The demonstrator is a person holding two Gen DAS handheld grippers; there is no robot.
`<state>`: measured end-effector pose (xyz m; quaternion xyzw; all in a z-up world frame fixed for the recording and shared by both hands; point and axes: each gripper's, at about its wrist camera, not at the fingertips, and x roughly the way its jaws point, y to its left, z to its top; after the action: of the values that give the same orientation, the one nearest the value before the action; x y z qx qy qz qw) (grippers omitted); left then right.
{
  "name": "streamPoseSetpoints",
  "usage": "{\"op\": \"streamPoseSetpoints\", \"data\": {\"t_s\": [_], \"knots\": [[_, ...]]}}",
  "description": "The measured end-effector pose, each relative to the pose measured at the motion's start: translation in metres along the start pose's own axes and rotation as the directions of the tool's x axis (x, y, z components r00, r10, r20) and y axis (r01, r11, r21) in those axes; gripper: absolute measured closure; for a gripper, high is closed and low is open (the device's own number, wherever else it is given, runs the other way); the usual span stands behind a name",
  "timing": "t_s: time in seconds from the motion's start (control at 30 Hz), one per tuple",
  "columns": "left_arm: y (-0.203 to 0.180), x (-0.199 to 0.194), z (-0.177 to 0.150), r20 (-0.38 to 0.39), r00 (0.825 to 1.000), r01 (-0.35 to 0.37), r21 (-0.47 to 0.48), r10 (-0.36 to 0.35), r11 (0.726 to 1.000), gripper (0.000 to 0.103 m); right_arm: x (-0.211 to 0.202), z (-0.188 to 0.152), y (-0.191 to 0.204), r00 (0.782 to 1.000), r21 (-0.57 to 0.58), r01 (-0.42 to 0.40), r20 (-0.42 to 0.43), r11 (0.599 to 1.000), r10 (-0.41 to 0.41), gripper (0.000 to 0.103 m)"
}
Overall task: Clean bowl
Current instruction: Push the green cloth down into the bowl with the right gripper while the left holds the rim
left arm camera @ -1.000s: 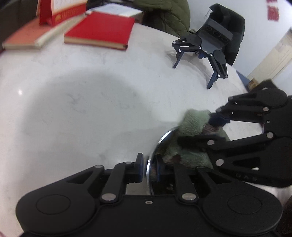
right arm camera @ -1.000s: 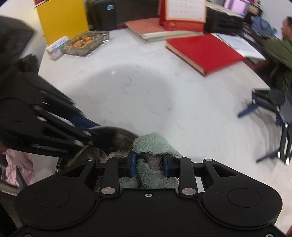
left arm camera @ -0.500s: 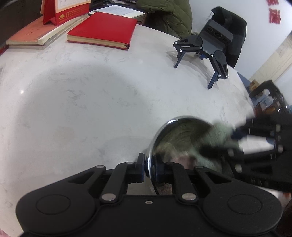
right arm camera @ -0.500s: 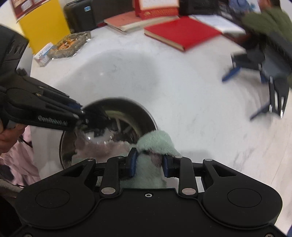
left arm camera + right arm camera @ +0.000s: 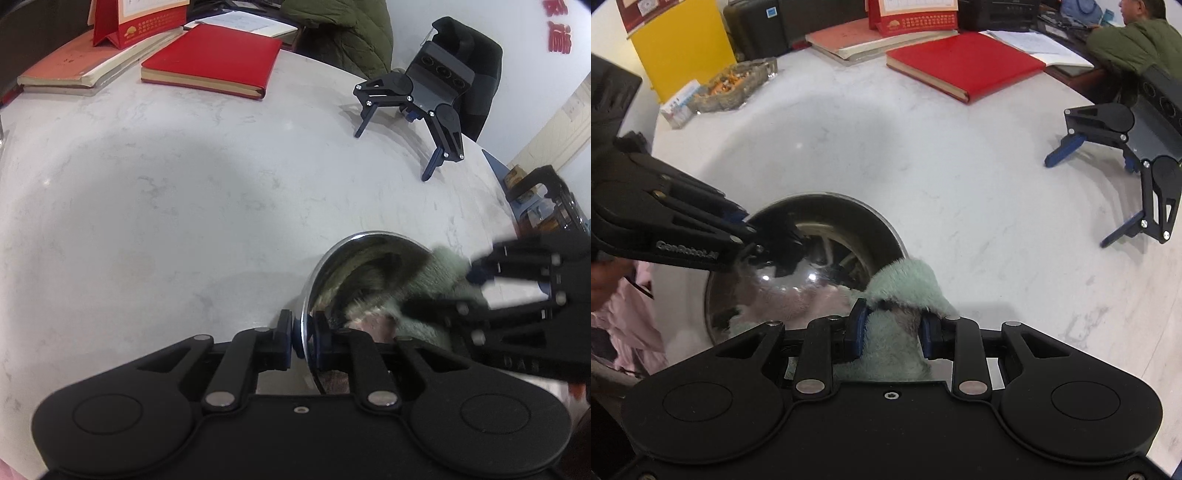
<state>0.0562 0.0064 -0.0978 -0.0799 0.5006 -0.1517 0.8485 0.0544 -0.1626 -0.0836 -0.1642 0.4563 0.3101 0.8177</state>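
A shiny steel bowl (image 5: 820, 254) sits on the white marble table (image 5: 960, 184) near its front edge. My left gripper (image 5: 303, 336) is shut on the bowl's rim (image 5: 307, 295), one pad inside and one outside; in the right wrist view the left gripper (image 5: 748, 230) comes in from the left onto that rim. My right gripper (image 5: 892, 328) is shut on a pale green fluffy cloth (image 5: 905, 284), which lies over the bowl's right rim and inner wall. In the left wrist view the cloth (image 5: 439, 273) shows inside the bowl (image 5: 369, 266), with the right gripper (image 5: 443, 291) on it.
A spare black gripper (image 5: 417, 96) stands at the table's far right. A red book (image 5: 964, 62), a pink book and a desk calendar lie at the back. A glass ashtray (image 5: 735, 85) and a small box sit at the far left. A person in green sits behind.
The cloth and my right gripper slid from the bowl's far side to its right rim, uncovering the bowl's interior. My left gripper stayed clamped on the rim.
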Motion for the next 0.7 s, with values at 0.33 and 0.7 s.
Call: {"op": "streamPoseSetpoints", "data": {"t_s": [0.33,0.7], "knots": [[0.001,0.001,-0.001,0.009,1.000,0.002,-0.019,-0.002,1.000,0.092,0.008,-0.001,-0.006,1.000,0.052,-0.014,0.006,0.999,0.014,0.076],[0.002,0.001,-0.002,0.015,1.000,0.005,-0.022,-0.005,1.000,0.091,-0.028,-0.023,-0.023,0.996,0.291,-0.052,0.088,0.955,0.028,0.054]]}}
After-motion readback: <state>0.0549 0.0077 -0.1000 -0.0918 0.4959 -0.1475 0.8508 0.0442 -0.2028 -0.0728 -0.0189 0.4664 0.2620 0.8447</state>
